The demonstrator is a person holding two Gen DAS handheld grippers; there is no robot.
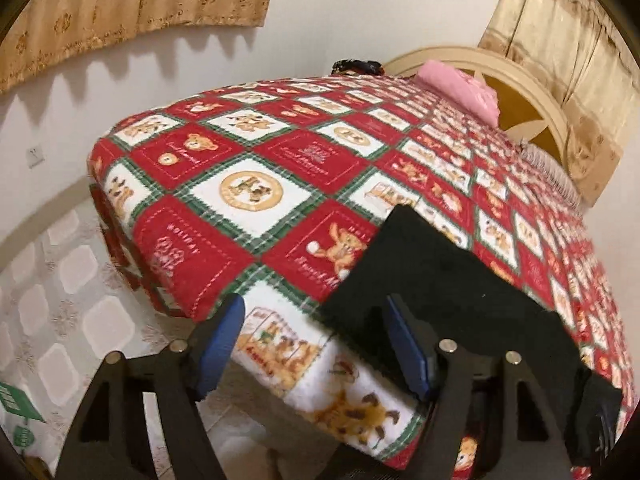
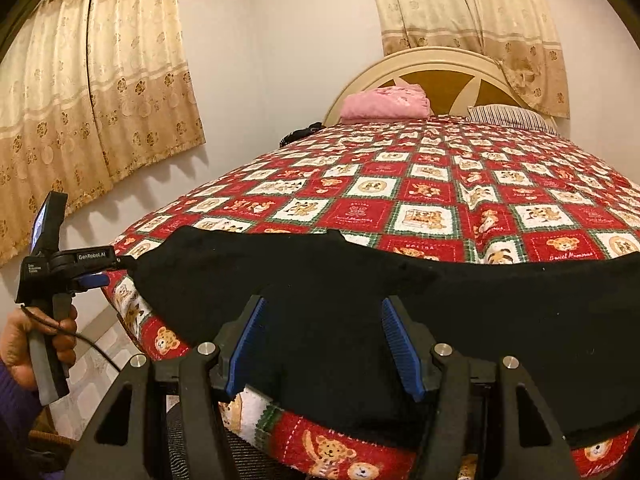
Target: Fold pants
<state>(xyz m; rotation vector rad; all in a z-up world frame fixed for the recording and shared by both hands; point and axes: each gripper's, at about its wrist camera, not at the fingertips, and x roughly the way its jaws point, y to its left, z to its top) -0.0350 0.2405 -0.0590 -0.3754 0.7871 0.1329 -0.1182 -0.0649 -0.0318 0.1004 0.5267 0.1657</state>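
Pants (image 2: 320, 292) lie flat across bed (image 2: 420, 192) edge, lower half of frame. My right hand-held gripper (image 2: 320, 340) wide open over them; left hand-held gripper (image 1: 316, 344) open too, nr the corner. Step: pre-grasp. Next: pinch edge w/ both, fold over.

Black pants (image 2: 400, 292) run off the right edge — far end unseen.

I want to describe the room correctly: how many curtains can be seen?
2. One curtain hangs on the left wall; the other curtain hangs behind the headboard. More may be outside the views.
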